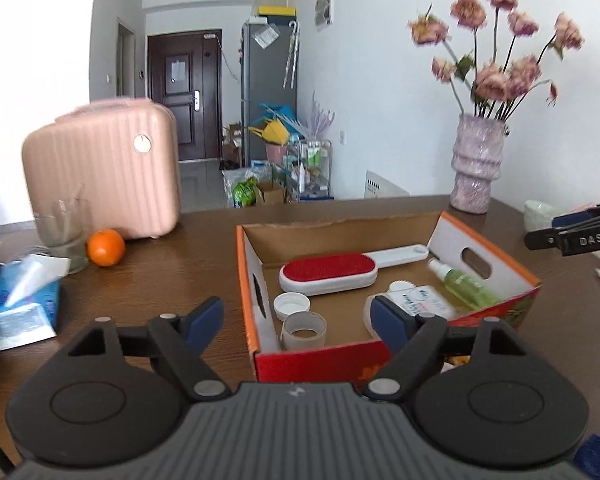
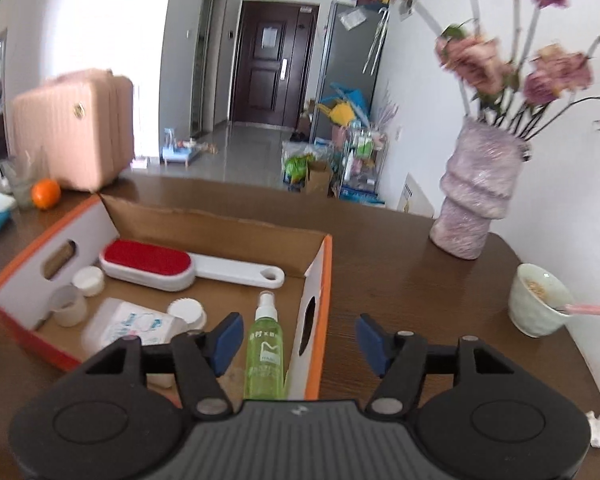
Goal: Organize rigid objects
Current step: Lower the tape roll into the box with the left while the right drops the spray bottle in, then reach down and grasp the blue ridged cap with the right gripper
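A wooden table (image 1: 172, 264) is seen carrying an open cardboard box (image 1: 492, 256) with orange rims. Around it are set a pink ribbed case (image 1: 100, 176), an orange (image 1: 105, 247), a glass (image 1: 62, 236) and a blue tissue pack (image 1: 20, 308) on the left side, and a mauve vase (image 1: 476, 164) of faded pink flowers behind to the right.

Inside the box are laid a red-faced lint brush (image 1: 328, 274) with a white handle, a green spray bottle (image 1: 462, 282), a flat white plastic bottle (image 1: 416, 300) with a blue label, a white cap (image 1: 292, 306) and a small open white cup (image 1: 303, 332). The box's near walls stand between each gripper and these items.

Only in the right wrist view are shown a white bowl (image 2: 538, 300) with a pink spoon, and crumpled tissue at the table's right edge; the spray bottle (image 2: 265, 356) is seen there lying just inside the box's right wall. Only in the left wrist view is the box's red printed front shown.

The left gripper (image 1: 298, 316) is held wide open over the near-left corner of the box, nothing between its blue pads. The right gripper (image 2: 298, 342) is likewise spread wide and empty, straddling the box's right wall.
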The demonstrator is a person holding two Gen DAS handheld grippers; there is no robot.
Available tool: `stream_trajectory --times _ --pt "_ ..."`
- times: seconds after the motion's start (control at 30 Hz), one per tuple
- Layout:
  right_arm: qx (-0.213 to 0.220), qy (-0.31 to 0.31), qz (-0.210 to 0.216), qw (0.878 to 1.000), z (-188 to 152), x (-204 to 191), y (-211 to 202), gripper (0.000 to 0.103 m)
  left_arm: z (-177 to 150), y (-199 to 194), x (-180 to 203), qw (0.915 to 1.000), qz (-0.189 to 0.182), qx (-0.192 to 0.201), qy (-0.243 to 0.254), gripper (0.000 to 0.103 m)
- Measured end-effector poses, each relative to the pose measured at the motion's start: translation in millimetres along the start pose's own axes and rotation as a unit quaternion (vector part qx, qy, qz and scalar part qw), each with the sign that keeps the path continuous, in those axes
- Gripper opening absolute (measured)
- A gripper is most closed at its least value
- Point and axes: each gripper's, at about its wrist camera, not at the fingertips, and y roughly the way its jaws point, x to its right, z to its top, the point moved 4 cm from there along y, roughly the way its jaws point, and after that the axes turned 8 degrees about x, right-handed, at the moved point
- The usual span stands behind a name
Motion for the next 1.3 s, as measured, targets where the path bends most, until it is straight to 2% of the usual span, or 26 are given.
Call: stream_trajectory --times 0.13,0.33,0.5,0.63,0.73,0.83,1.07,1.3 --pt "0.041 0.007 0.023 0.999 -3.0 -5.6 -58.4 0.076 -0.1 -51.9 4.1 0.9998 -0.002 0.016 -0.009 0.088" --pt "0.078 0.03 0.066 0.994 -36.9 -20.9 -137.5 0.079 -31.6 -131.4 22.6 0.9991 -0.019 0.029 -0.025 0.095" --pt "0.099 0.049 0.081 0.991 -77.8 -32.3 -191.9 0.084 -69.8 -177.3 42.2 0.9993 -0.013 0.011 -0.035 0.096" --pt "0.117 0.048 0.072 0.989 -124.8 -43.4 -223.8 0.086 -102.0 -199.8 55.2 0.9981 -0.031 -0.02 -0.048 0.097" --pt "0.091 0.045 0.085 0.991 -154.3 -54.8 -229.6 0.086 -111.0 -209.0 60.1 0.9978 -0.025 -0.024 -0.056 0.097" --pt "0.069 0.029 0.095 0.993 -168.8 -63.6 -232.9 0.086 -113.4 -215.6 64.4 0.9978 -0.024 -0.019 -0.059 0.097" --pt "0.067 0.017 0.081 0.994 -179.7 -68.8 -233.7 0.086 -116.1 -209.1 75.6 0.9985 -0.017 -0.031 -0.042 0.097" --pt "0.035 0.01 0.079 0.996 -191.4 -69.7 -201.2 0.08 -123.3 -182.3 74.2 0.9971 -0.013 -0.058 -0.048 0.097"
